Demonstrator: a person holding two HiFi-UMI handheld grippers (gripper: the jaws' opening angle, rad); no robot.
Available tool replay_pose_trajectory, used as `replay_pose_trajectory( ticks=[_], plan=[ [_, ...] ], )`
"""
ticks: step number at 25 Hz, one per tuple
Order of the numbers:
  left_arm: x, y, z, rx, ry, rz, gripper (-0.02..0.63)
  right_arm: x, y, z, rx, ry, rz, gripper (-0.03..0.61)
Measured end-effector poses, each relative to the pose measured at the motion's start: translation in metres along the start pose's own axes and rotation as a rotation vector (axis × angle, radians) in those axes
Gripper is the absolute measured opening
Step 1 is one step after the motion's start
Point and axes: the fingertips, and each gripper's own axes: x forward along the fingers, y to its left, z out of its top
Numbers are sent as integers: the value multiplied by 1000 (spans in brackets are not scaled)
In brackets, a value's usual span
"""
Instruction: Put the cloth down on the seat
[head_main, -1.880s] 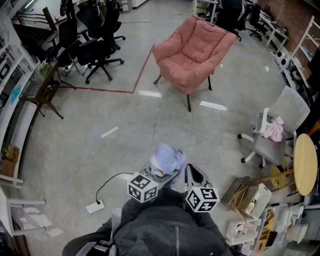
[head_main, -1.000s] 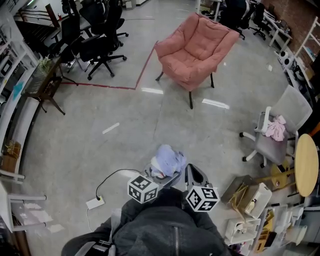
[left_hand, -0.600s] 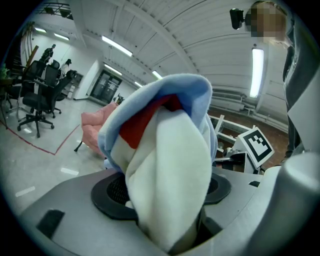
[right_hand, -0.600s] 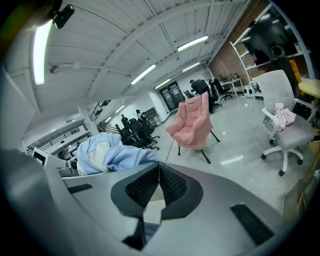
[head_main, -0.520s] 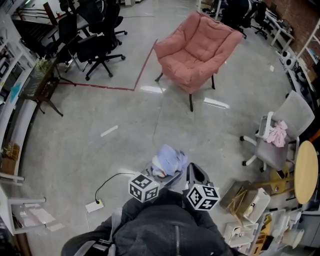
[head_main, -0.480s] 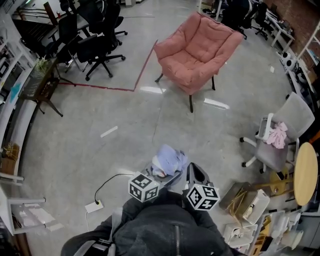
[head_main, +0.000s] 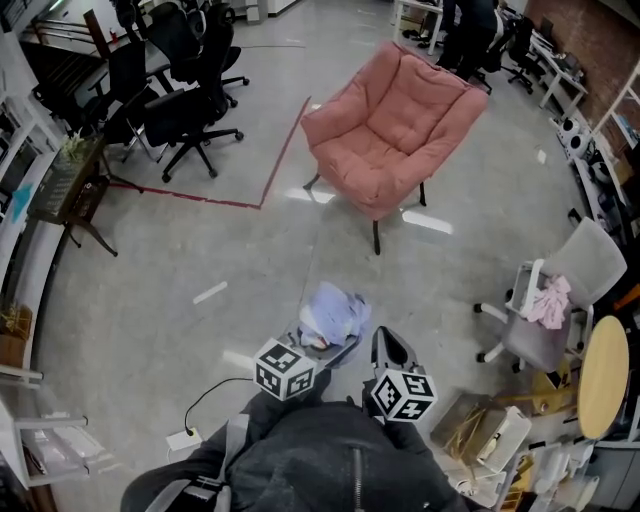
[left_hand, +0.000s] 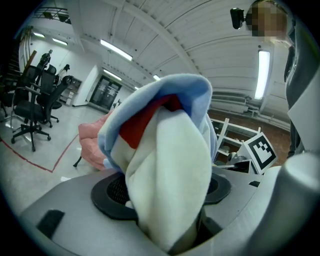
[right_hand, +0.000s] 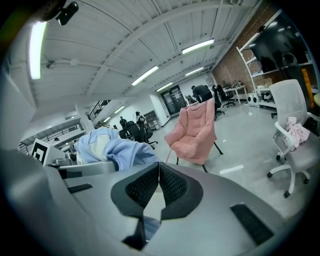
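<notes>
Grey floor (head_main: 190, 270) is stretching ahead in the head view, with the armchair (head_main: 395, 110) standing well off. The cloth (head_main: 335, 312) is bunching out of the left gripper (head_main: 322, 343), nowhere near the seat (head_main: 372, 160).

Left gripper view: its fingers (left_hand: 107, 192) are pinching the cloth's folded middle. It is looking soft, light and floppy, so gripping the thick bunch is probably the best hold.

Right gripper view: the right gripper (right_hand: 159, 186) is keeping its fingers (right_hand: 174, 187) pressed together, carrying nothing.

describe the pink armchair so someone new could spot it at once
On the open grey floor, right of the red tape line's corner, the pink armchair stands alone. Unlike the black office chairs to its left and the grey office chair at right, it is quilted, on thin legs.
</notes>
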Motion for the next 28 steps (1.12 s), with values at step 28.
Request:
replay_pose_trajectory(
  ticks=[28],
  plan=[
    [81,146,68,9,69,-24,331,161,-11,57,6,8,-32,9]
  ],
)
